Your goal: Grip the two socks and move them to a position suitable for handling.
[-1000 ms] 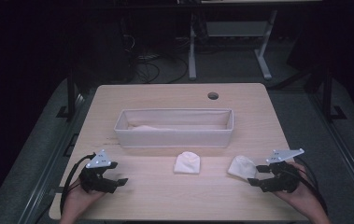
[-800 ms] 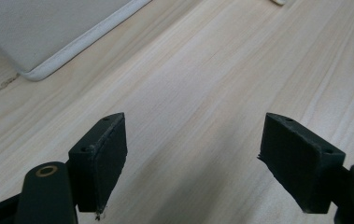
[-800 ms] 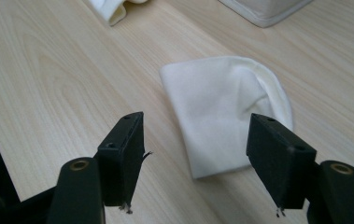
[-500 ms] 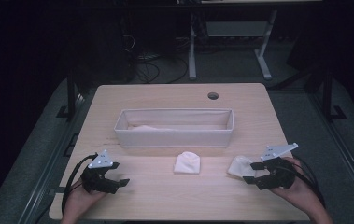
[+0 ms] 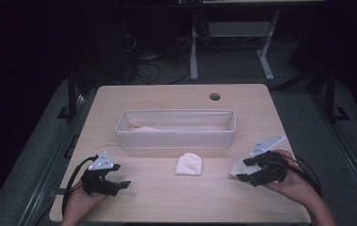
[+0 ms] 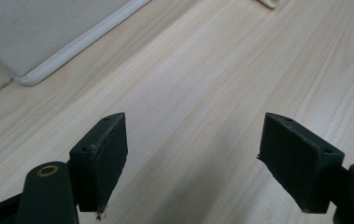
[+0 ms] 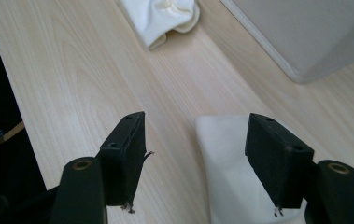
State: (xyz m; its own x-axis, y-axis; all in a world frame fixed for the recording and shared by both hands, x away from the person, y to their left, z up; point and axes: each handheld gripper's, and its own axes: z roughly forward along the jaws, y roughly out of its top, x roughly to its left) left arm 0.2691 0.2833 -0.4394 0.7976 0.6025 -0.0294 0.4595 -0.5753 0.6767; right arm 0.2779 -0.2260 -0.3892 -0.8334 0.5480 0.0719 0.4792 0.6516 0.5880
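Looks like a sock-sorting job into the white fabric bin [image 5: 176,129] sitting mid-table. Right gripper [image 5: 247,172] down low on the near-right side of the bin, jaws spread wide, one jaw already over the folded white sock [image 7: 233,172] and the other over bare wood beside its edge. So: not clamped on anything yet, just straddling one side of it. Second sock [image 5: 189,164] lying just in front of the bin's near wall, about level with its middle, well apart from the first. Left gripper [image 5: 115,184] parked off the bin's near-left corner, jaws also wide apart with nothing but table [image 6: 202,93] between them, bin corner visible up ahead in the left gripper view. Something pale lying inside the bin too, probably another sock, but too dim in the high view to call. For doing this step well: shift the right gripper sideways a touch so both jaws bracket the sock instead of half of it, drop the tips right down to the wood, then close slowly so the fabric bunches up between the pads rather than sliding out. Worth grabbing across a folded edge, not the flat middle, since thin cloth pinched flat tends to slip. Lift straight up before swinging toward the bin, high enough to clear the near wall. Left gripper fine staying put, or could head for the middle sock meanwhile.
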